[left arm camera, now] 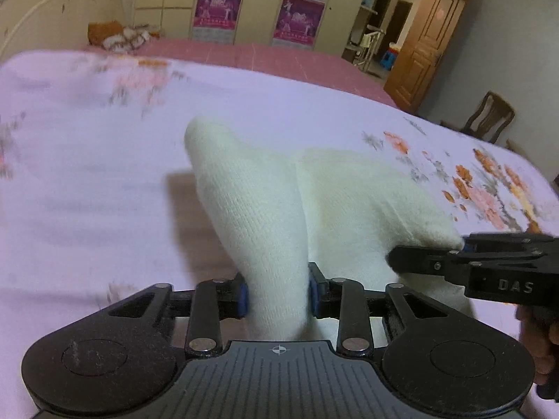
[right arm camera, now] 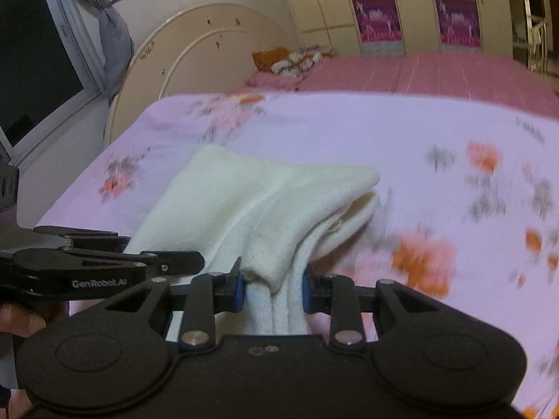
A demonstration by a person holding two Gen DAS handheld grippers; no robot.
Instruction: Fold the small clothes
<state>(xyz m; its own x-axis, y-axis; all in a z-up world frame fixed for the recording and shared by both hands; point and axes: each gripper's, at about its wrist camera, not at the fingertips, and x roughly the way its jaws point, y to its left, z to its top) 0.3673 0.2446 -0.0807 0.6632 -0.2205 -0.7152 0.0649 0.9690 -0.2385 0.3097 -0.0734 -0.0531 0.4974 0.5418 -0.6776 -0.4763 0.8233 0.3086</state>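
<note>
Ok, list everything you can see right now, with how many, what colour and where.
Knitted garment: one, cream-white, lifted off the bed, pinched by both grippers.
Floral bedsheet: one, pale lilac with orange-pink flowers, under the garment.
Pink checked bedcover: one, behind the sheet.
Rounded headboard: one, cream, at the bed's head.
Orange and white bundle: one, near the headboard.
Wardrobe: one, cream with magenta panels, back wall.
Wooden door: one, brown, right.
Wooden chair: one, brown, beside the bed.
Left gripper: black, blue-padded fingers, closed on the garment.
Right gripper: same, closed on the garment.
</note>
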